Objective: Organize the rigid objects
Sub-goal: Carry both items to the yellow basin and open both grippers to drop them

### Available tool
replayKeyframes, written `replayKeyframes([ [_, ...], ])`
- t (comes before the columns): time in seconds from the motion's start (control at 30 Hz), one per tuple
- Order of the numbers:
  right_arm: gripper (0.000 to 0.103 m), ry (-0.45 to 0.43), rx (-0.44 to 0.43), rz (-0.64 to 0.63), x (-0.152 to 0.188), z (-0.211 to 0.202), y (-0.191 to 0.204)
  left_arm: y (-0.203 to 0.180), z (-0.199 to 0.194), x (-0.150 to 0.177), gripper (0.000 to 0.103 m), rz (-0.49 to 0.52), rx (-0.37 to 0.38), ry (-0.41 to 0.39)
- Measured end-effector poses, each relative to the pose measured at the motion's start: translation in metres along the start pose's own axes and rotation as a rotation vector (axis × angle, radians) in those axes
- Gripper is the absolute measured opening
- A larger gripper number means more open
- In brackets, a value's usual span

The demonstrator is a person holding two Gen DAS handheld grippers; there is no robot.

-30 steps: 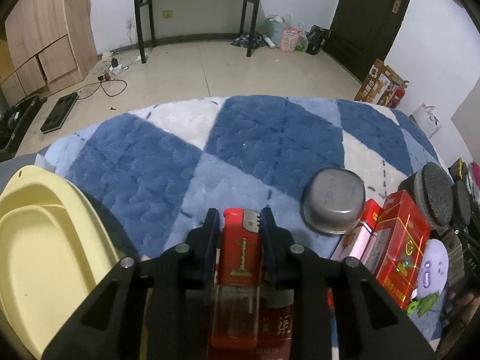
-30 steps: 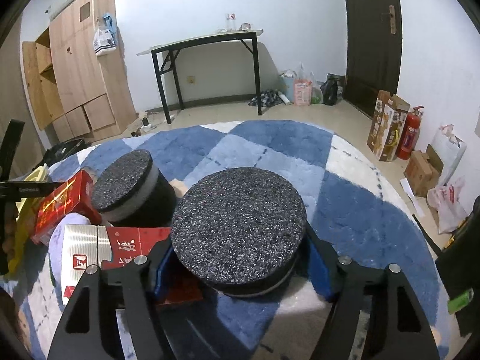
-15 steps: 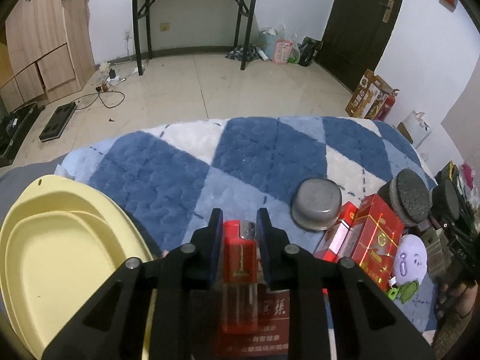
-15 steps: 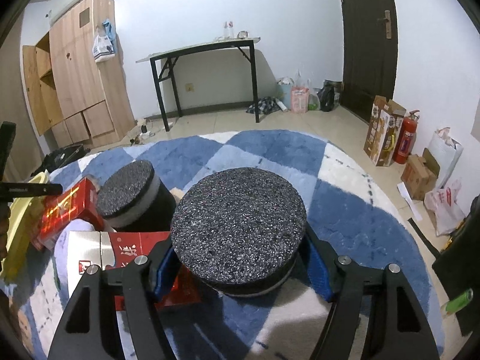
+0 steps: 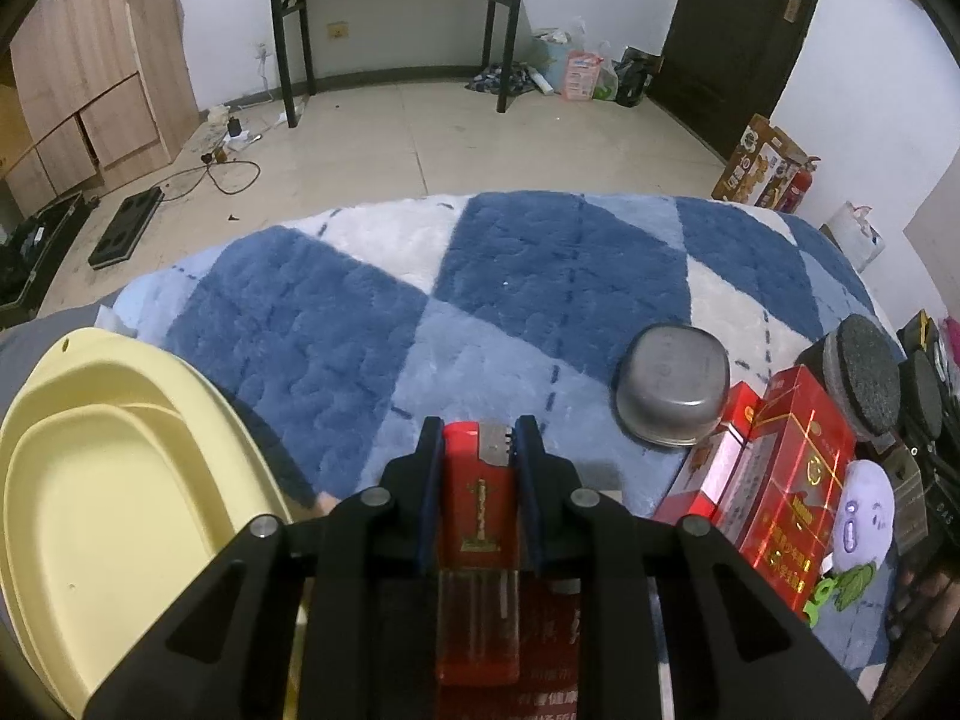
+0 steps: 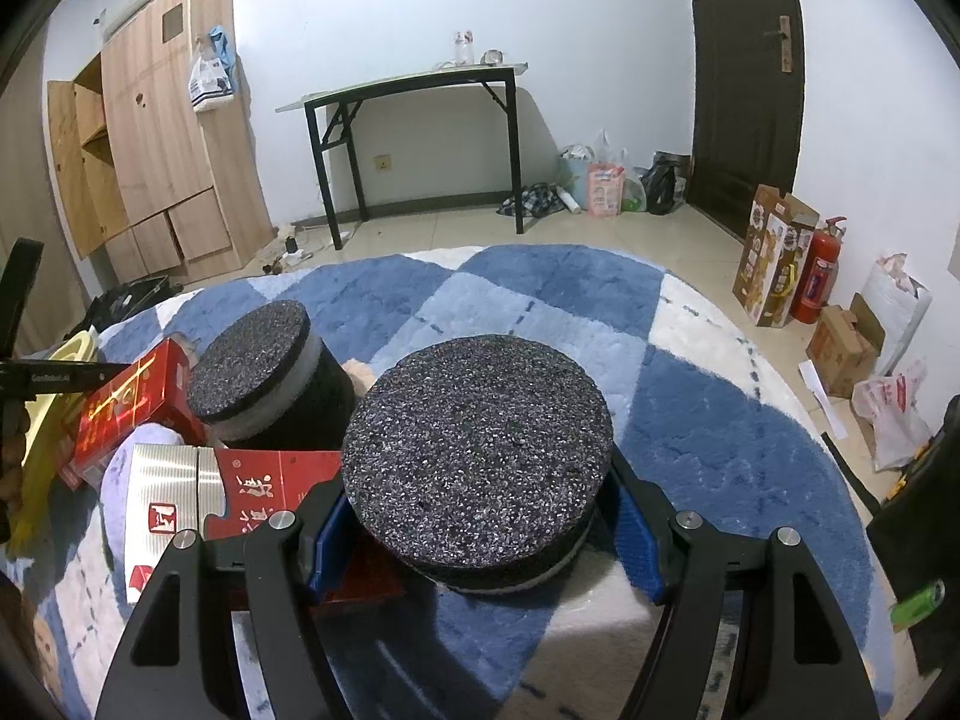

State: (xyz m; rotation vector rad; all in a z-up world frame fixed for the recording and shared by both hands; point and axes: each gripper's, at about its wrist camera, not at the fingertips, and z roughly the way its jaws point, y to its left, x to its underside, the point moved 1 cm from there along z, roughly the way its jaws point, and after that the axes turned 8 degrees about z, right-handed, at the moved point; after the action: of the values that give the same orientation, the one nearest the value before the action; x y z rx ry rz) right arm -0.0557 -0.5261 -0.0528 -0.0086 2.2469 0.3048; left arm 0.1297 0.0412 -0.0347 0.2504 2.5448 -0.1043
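Lighter (image 5: 478, 498) of red plastic, with a metal head and a clear lower tank, sat between the two fingers of the left gripper (image 5: 478, 450). The jaws were closed almost fully, with only the width of the lighter between them, and the pads pressed on its two long sides just under the metal head. It was held above the blue and white checked rug (image 5: 372, 324), with the pale yellow tray (image 5: 120, 510) close on the left side and an upturned metal bowl (image 5: 672, 390) and red boxes (image 5: 792, 480) to the right.

I judged the lighter to be light and stiff, but smooth, so it could slide or turn between the pads if the hold was loose. The flat long sides looked the best place to take it. The clear tank seemed the weaker part, and I would not squeeze hard there.

The right gripper (image 6: 480, 522) was opened wide, and a round black speckled puck (image 6: 477, 468), with a pale layer near its bottom, filled the space between the blue pads. The pads were around its sides, but I could not tell if they really touched it or carried it. A second puck of the same kind (image 6: 264, 366) stood behind, beside a red box (image 6: 138, 396) and a red and silver carton (image 6: 228, 492). The puck looked rough and a little soft like foam, so I expected a good hold on its rim, and probably small weight.
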Motion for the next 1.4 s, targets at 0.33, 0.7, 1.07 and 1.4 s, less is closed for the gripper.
replayKeyframes([
  [0.33, 0.071, -0.06, 0.01, 0.008, 0.001, -0.016, 0.0, 0.009, -0.034, -0.002, 0.024, -0.014, -0.009, -0.093],
  [0.7, 0.071, -0.183, -0.164, -0.233, -0.005, -0.093, 0.109, 0.079, -0.132, 0.029, 0.024, -0.101, -0.149, -0.223],
  [1.07, 0.071, 0.045, -0.575, -0.727, 0.051, -0.042, 0.36, 0.192, -0.103, 0.093, 0.024, -0.385, -0.193, -0.07],
  [1.4, 0.071, 0.177, -0.521, -0.778, 0.049, 0.057, 0.446, 0.208, -0.063, 0.1, 0.024, -0.469, -0.111, -0.011],
])
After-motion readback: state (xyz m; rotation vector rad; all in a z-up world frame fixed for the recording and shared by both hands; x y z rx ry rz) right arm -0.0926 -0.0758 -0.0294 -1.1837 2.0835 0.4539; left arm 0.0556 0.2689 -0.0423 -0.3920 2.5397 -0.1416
